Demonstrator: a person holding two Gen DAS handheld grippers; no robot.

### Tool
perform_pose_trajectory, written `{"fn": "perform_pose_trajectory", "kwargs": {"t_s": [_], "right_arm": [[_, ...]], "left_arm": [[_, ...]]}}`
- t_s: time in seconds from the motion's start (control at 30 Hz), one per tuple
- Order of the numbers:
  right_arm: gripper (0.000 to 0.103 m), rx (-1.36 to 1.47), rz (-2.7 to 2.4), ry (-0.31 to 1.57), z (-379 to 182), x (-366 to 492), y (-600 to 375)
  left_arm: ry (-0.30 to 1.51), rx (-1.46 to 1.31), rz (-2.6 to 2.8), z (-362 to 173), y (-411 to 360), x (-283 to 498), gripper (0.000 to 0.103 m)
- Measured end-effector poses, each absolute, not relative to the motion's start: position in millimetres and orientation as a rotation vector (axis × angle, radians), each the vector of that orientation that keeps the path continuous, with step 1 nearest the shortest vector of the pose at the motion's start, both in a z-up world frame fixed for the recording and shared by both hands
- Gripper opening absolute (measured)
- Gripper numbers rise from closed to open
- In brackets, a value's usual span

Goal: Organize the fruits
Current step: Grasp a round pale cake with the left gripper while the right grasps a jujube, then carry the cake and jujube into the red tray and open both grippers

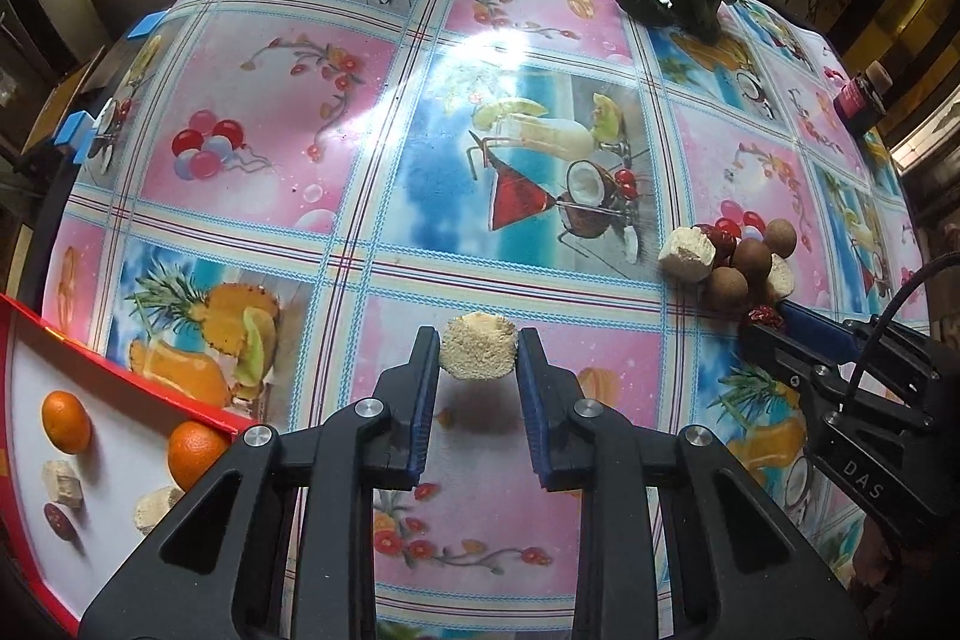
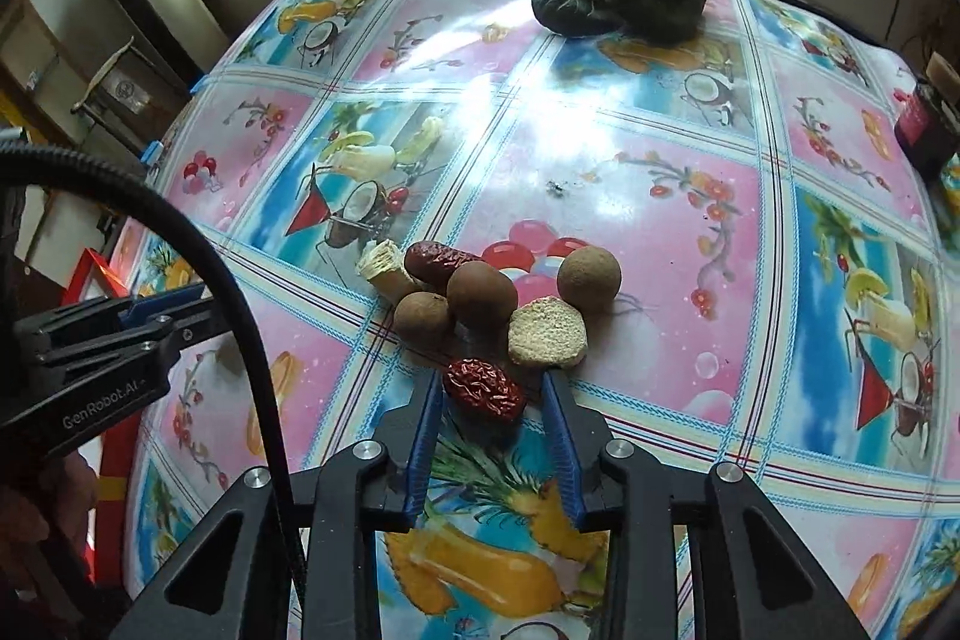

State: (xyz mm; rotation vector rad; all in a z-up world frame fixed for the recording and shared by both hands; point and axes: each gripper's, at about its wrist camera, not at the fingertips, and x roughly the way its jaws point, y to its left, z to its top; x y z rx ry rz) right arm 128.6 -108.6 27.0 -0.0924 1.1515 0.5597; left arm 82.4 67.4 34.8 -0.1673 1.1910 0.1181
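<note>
Jaws hiding red date's point(image 2: 483, 390) sides

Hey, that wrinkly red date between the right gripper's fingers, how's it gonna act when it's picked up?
The red date looks dried and wrinkled, so probably light and slightly yielding, not fragile. Its skin is glossy, so it might slip between the pads. Being oval, it could swivel in the right hand-held gripper if gripped off-centre.

Left tool point(image 1: 479, 349) clamped on pale crumbly chunk point(image 1: 478, 345), raised above patterned tablecloth point(image 1: 372, 112), red tray point(image 1: 129, 403) at left
</note>
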Motion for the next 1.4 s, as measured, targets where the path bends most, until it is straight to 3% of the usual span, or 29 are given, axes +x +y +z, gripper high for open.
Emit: {"fn": "perform_pose_trajectory", "kwargs": {"t_s": [0.73,1.4], "right_arm": [[0.027,-0.052,0.642,1.164,53.6,58.7,-101.3],[0.027,-0.153,0.820,1.107,84.1,2.9,5.3]], "left_arm": [[1.167,-0.156,0.158,57.5,73.3,23.9,0.025],[1.130,-0.210,0.303,77.7,161.6,-52.0,0.025]]}}
